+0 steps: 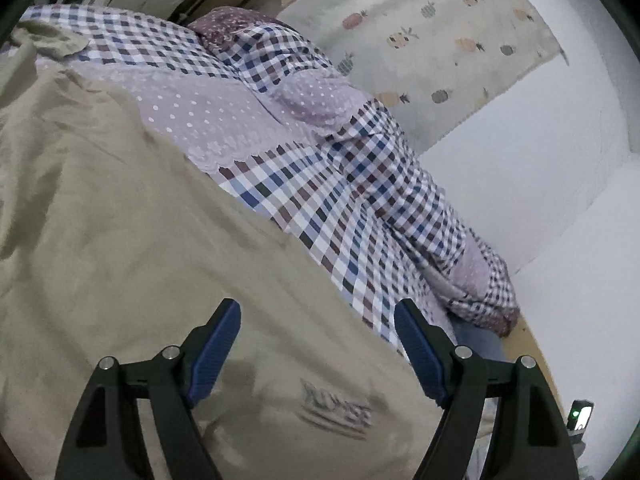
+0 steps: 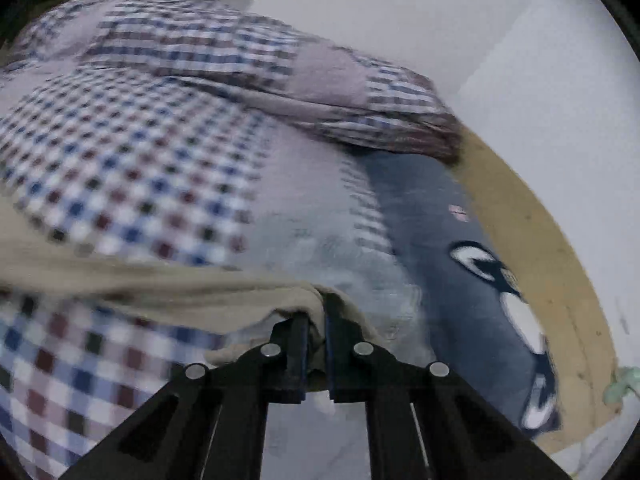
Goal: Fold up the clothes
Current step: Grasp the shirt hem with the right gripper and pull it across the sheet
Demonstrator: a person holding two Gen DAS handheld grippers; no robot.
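A beige garment (image 1: 120,240) lies spread over a checked bedspread (image 1: 320,200), with a faint printed logo (image 1: 340,404) near its lower edge. My left gripper (image 1: 318,320) hovers just above it, open, with nothing between its blue pads (image 1: 216,344). In the right wrist view my right gripper (image 2: 316,324) is shut on an edge of the same beige garment (image 2: 200,292), which stretches away to the left, lifted off the bed. That view is blurred by motion.
A checked bedspread with lilac dotted panels (image 1: 208,120) covers the bed. A dark blue rug with white shapes (image 2: 480,264) and a yellowish floor strip (image 2: 532,208) lie beside it. White wall and a pineapple-print cloth (image 1: 420,40) stand behind. A small device with a green light (image 1: 580,414) sits low right.
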